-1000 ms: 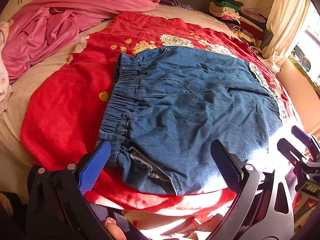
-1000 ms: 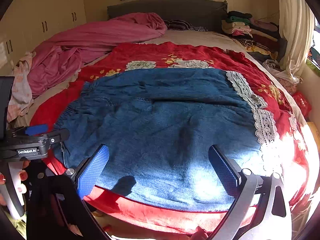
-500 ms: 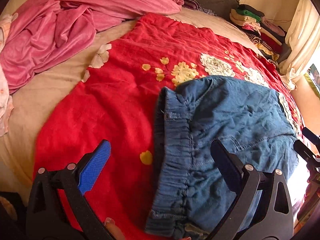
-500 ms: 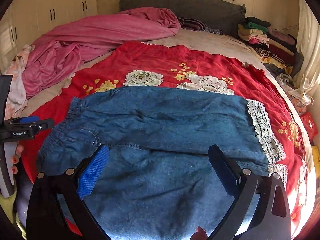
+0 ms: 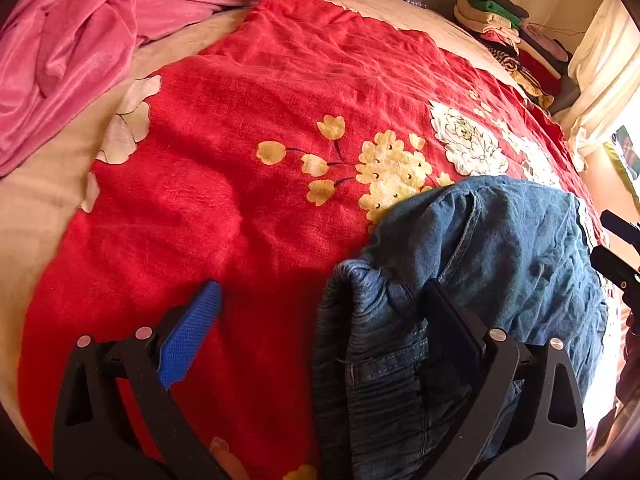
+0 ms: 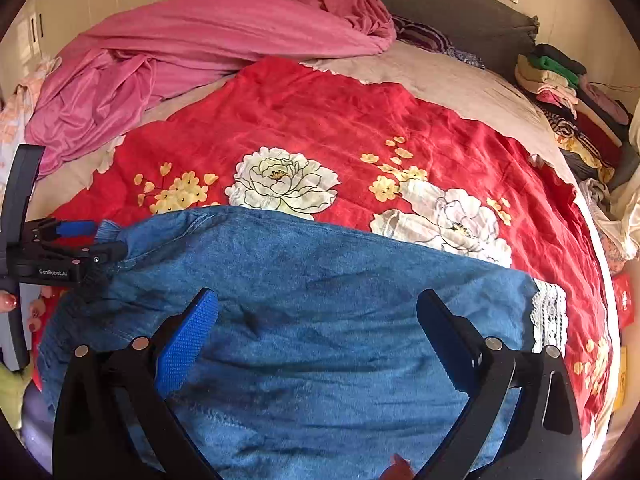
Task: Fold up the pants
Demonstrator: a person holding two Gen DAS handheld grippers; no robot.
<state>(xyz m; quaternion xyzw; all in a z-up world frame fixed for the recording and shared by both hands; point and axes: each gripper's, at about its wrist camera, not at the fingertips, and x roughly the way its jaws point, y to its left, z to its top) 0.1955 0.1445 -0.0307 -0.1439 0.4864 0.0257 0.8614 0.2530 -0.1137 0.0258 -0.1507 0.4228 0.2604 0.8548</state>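
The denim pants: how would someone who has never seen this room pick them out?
Start at the bed, spread with a red floral blanket. The denim pants lie flat across its near part. Nothing else there is blue, and a white lace trim edges their right end.

Colours and patterns: bed surface and garments

The pants [image 6: 320, 320] were blue denim with a white lace hem trim [image 6: 550, 316]. The blanket [image 5: 260, 100] was red, printed with white and yellow flowers. The crumpled cover [image 6: 192, 40] was pink; the sheet [image 6: 452, 84] was beige. Each gripper bore one blue textured pad [image 5: 190, 334] on black fingers.
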